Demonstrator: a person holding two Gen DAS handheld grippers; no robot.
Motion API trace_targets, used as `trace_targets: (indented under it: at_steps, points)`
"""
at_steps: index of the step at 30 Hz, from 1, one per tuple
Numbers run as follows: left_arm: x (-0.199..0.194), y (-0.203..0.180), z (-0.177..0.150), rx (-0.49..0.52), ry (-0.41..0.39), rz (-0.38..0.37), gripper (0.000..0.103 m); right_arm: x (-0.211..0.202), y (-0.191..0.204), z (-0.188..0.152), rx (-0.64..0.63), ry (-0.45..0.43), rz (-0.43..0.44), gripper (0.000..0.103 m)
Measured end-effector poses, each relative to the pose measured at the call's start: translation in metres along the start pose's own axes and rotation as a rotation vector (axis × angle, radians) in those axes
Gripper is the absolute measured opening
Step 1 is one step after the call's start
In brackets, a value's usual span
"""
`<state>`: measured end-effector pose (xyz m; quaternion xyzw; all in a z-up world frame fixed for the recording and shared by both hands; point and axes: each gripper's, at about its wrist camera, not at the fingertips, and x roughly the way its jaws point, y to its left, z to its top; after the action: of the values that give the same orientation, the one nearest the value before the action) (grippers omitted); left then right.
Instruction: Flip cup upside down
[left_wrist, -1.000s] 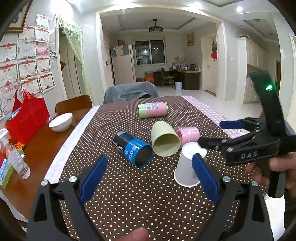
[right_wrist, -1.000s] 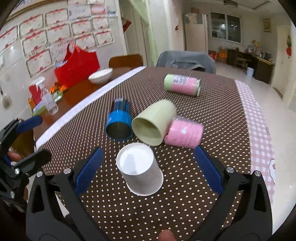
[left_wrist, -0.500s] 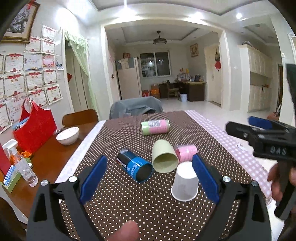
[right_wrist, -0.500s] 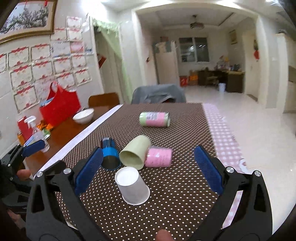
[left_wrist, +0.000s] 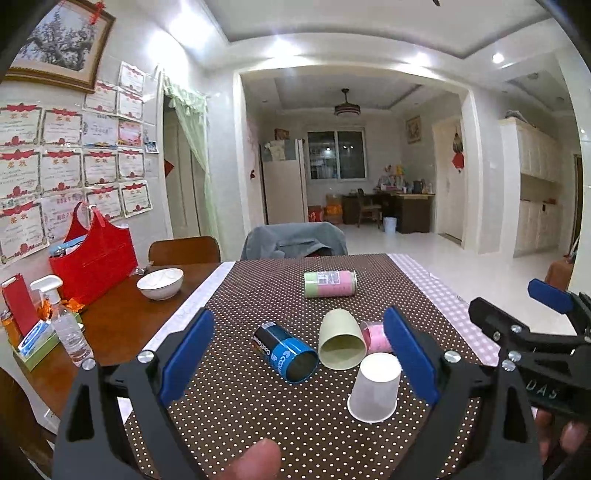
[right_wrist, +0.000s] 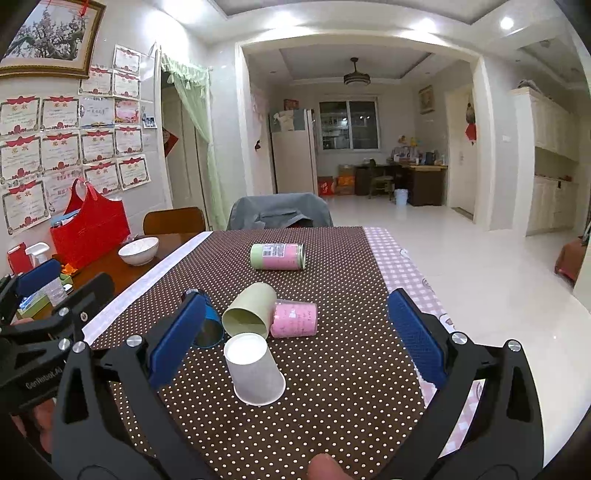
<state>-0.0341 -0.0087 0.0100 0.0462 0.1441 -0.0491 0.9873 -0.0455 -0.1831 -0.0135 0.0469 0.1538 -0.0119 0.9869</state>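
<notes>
A white paper cup (left_wrist: 375, 387) stands upside down on the brown dotted tablecloth (left_wrist: 258, 417); it also shows in the right wrist view (right_wrist: 255, 369). Behind it lie on their sides a pale green cup (left_wrist: 340, 345) (right_wrist: 249, 314), a pink cup (left_wrist: 375, 336) (right_wrist: 295, 319) and a blue can (left_wrist: 286, 350) (right_wrist: 207, 328). My left gripper (left_wrist: 299, 354) is open and empty, above the table. My right gripper (right_wrist: 291, 336) is open and empty, also above it.
A green and pink can (left_wrist: 330, 283) lies farther back on the cloth. A white bowl (left_wrist: 160, 283), a red bag (left_wrist: 92, 258) and a spray bottle (left_wrist: 68, 328) stand on the wooden table at left. A chair with a grey cover (left_wrist: 295, 240) is at the far end.
Both grippers have lifted and pulled back from the cups, so the table looks smaller and lower. The white cup stays upside down in place.
</notes>
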Motion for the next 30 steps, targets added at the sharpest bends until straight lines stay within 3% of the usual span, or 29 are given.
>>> trace_targets:
  at_steps: [30]
  points:
    - [-0.005, 0.01, -0.001, -0.035, -0.006, 0.02, 0.092, 0.001, -0.009, -0.002, 0.038, 0.007, -0.02, 0.097]
